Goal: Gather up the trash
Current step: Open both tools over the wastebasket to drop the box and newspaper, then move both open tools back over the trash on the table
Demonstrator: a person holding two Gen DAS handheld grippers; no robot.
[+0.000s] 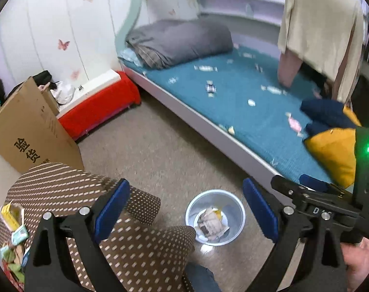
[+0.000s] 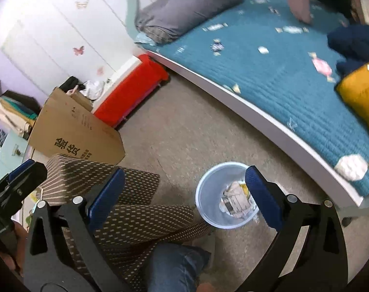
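Hanging wide open and holding nothing, the left gripper (image 1: 187, 213) and right gripper (image 2: 184, 194) hover above the trash bin (image 1: 235, 221), which sits between their fingers

Open left gripper (image 1: 185, 209) above bin (image 1: 238, 209) of crumpled paper (image 1: 212, 223)

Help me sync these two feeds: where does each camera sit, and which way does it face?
Left wrist: on the left gripper, angled down at floor, bin and bed; shows its open blue fingers, the right gripper and a hand.
Right wrist: on the right gripper, angled down over the bin; shows its open fingers, the left gripper at the left edge, a jeans leg.
Shared: bin, crumpled paper, bed, cardboard box, dotted seat.
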